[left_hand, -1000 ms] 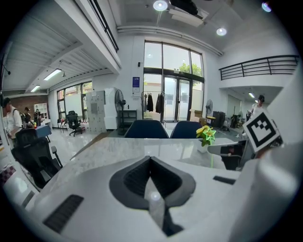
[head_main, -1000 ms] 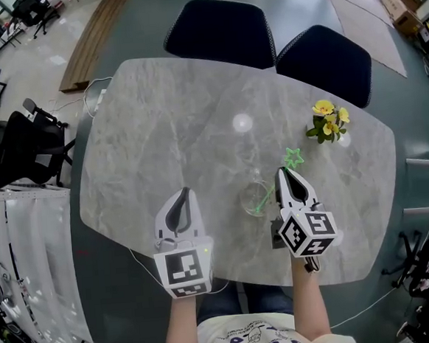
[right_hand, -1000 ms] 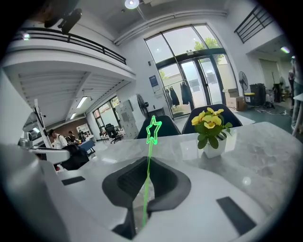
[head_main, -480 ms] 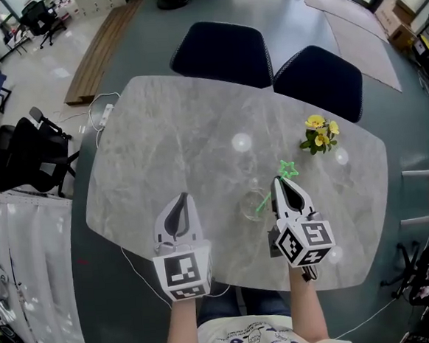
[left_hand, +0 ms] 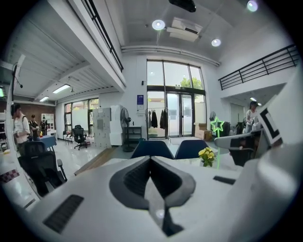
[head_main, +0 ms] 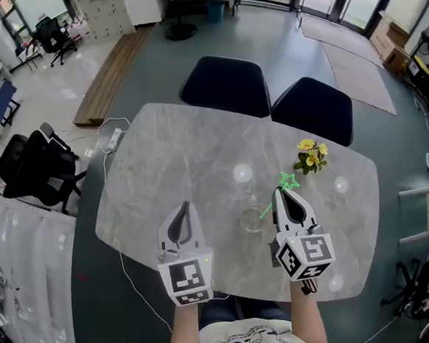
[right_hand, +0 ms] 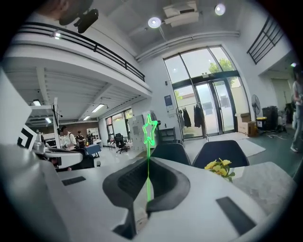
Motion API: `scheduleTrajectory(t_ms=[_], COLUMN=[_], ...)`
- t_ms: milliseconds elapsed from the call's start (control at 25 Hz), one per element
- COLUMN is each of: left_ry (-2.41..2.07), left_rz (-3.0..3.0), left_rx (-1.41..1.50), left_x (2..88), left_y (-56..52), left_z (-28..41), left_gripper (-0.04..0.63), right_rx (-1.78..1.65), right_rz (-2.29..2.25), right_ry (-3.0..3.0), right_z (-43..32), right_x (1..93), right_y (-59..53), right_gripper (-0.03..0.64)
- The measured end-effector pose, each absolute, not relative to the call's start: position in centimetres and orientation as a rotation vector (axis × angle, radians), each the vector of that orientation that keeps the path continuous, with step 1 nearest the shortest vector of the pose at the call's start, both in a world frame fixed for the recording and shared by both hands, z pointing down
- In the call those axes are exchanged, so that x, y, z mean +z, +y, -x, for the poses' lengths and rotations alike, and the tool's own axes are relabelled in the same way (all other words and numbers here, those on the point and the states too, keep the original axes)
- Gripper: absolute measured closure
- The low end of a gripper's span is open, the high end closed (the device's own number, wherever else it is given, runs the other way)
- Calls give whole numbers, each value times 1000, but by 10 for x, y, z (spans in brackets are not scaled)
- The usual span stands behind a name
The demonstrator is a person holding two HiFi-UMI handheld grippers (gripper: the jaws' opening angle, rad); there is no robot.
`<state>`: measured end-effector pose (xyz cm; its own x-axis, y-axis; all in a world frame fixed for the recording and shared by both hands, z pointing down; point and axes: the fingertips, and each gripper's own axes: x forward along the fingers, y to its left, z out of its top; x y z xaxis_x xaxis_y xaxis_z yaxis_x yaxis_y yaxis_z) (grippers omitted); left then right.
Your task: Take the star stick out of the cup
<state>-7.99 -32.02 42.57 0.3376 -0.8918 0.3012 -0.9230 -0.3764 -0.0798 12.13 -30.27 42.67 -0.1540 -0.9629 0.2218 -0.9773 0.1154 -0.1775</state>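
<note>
Finds the right gripper (head_main: 280, 194) clenched on the star stick (head_main: 290, 180), above the cup (head_main: 251, 217).

Records the thin green shaft pinched between the pads of that gripper (right_hand: 147, 163), with the stick (right_hand: 148, 151) near upright in its own view, star above the tips. Sees the lower end slanting down-left toward the clear cup, just beside the gripper on the surface (head_main: 183, 155). Cannot tell whether that end is clear of the rim. Notes the left gripper (head_main: 182, 207) closed on nothing (left_hand: 151, 160), across the cup and farther from the stick. Judges a pull along the shaft safest, with open air overhead and the flowers (head_main: 311, 156) well apart to the right.
</note>
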Motion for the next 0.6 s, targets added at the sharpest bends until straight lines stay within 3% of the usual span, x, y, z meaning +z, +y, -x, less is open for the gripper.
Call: scheduleTrajectory(t_ms=[600], left_ry=[-1812], left_rz=[-2538], left_rx=[350], left_x=[391], left_y=[-296], left_z=[89], left_gripper=[594], right_rx=[171], right_rz=[-1993], right_ry=[-2414], right_z=[-100], right_x=[353], right_y=[-285], right_gripper=[595])
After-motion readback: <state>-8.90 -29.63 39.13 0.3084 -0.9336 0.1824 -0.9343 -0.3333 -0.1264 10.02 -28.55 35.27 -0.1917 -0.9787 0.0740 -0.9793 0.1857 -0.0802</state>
